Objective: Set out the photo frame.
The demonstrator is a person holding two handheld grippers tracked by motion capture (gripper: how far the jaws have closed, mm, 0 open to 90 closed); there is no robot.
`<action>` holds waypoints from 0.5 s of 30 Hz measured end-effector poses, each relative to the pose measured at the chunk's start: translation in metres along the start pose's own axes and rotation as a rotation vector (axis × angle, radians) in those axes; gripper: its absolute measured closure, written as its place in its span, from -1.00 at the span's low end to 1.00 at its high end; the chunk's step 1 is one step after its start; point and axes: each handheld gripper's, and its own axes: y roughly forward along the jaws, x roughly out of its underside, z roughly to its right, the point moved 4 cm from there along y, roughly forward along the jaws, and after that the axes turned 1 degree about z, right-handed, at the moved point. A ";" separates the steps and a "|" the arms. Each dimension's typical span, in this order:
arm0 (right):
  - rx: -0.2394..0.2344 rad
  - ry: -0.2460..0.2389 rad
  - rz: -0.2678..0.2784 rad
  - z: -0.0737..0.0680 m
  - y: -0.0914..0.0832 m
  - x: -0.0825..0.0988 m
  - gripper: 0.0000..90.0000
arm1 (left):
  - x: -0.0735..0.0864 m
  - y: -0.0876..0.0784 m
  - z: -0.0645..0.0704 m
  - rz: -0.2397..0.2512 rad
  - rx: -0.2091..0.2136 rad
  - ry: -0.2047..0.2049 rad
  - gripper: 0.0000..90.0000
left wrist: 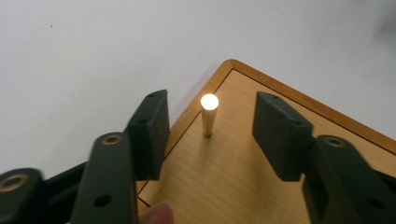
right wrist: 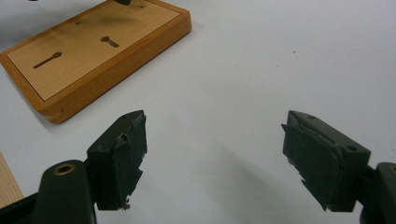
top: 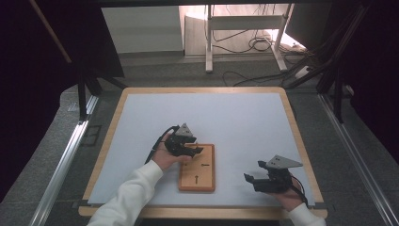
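1. peg [left wrist: 208, 115]: a short wooden pin with a rounded, brightly lit top, standing upright in the wooden board [top: 197, 168] close to one corner, as the left gripper view shows.
2. board: a flat rectangular block with a darker rim, lying on the surface [top: 235, 117] towards its near edge, between the two hands. two dark keyhole-shaped slots mark its top in the right gripper view [right wrist: 46, 59].
3. left gripper [top: 192, 149]: it hangs over the far left corner of the board in the high view. in the left gripper view its two black jaws stand about half open, one on either side of the peg, with clear gaps on both sides; the pads [left wrist: 149, 133] do not touch the peg and hold nothing.
4. left hand [top: 165, 156]: it grips the gripper body from the near left, a white sleeve [top: 127, 197] running back to the bottom edge.
5. right gripper [top: 252, 180]: it rests low over the bare surface, well to the right of the board and apart from it. its jaws stand wide apart with nothing between them.
6. surface: a pale grey sheet framed by a wooden border, with dark floor around it.
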 end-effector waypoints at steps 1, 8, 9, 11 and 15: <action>0.001 0.001 -0.001 0.000 0.000 0.000 -0.51 | 0.000 0.001 0.000 -0.001 0.001 0.001 0.10; 0.003 -0.004 -0.005 -0.001 0.000 0.001 -0.51 | 0.002 0.005 -0.004 -0.004 0.006 0.001 0.34; 0.003 -0.004 -0.005 0.000 0.000 0.001 -0.51 | 0.002 0.005 -0.005 -0.003 0.008 -0.001 0.37; -0.003 -0.001 -0.002 0.000 0.000 0.001 -0.51 | 0.003 0.005 -0.006 -0.009 0.007 0.004 0.42; -0.007 -0.004 -0.001 -0.001 0.001 0.000 -0.51 | 0.003 0.006 -0.006 0.004 0.017 -0.002 0.49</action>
